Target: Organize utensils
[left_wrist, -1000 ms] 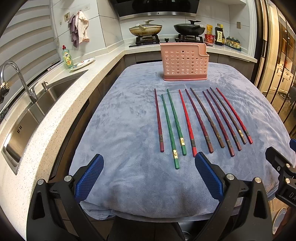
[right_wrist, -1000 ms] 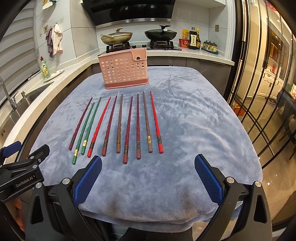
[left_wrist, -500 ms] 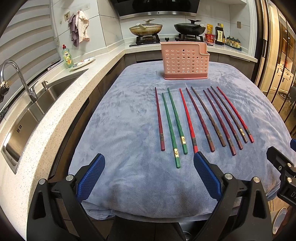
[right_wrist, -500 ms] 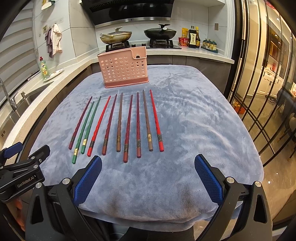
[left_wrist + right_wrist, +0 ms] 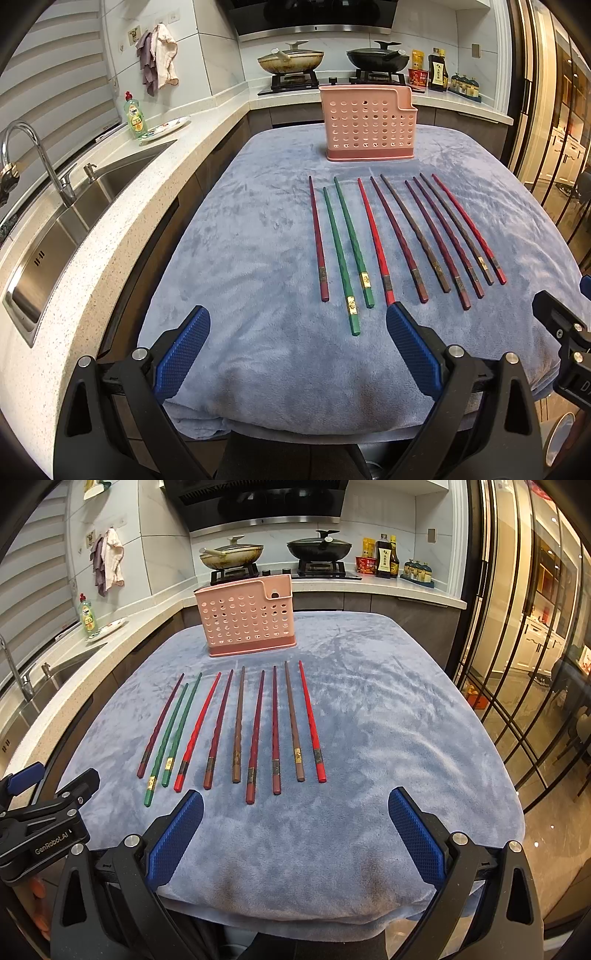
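Chopsticks [image 5: 402,240] lie in a row on the cloth-covered surface [image 5: 369,720] before the pink caddy [image 5: 367,127], both claws, left [image 5: 297,350] and right [image 5: 295,830], wide open and empty: nothing picked yet, so next comes closing on one stick.

bright, even | warm glare right | fisheye edges bent, dark corners

A home kitchen: steel sink [image 5: 74,221] with faucet [image 5: 33,155], gas stove [image 5: 280,570] carrying two pans (both lidded), dish soap [image 5: 135,116].
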A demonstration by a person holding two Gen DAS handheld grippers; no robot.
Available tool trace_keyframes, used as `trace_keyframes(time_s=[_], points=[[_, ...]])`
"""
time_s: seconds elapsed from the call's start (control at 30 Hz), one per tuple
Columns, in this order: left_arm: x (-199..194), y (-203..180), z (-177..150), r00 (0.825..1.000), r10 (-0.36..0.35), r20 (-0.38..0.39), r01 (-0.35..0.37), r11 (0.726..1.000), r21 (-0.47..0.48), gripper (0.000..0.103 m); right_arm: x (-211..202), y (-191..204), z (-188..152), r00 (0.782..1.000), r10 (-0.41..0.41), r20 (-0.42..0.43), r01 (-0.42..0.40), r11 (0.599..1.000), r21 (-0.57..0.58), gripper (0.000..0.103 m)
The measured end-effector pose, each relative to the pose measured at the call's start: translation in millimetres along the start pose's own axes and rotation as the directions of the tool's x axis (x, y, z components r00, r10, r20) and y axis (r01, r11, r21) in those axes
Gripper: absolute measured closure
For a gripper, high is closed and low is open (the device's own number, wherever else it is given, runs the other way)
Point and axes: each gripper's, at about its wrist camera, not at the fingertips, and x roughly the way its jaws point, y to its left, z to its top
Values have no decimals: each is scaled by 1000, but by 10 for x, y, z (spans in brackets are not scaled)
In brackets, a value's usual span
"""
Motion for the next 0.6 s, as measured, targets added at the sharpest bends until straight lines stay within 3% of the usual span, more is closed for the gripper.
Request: trace_keyframes(time_s=[0.6], points=[[2, -9, -2, 1000, 1, 0, -1, 1000, 1, 12, 2, -4, -2, 1000, 0, 0, 0, 1000, -1, 7]])
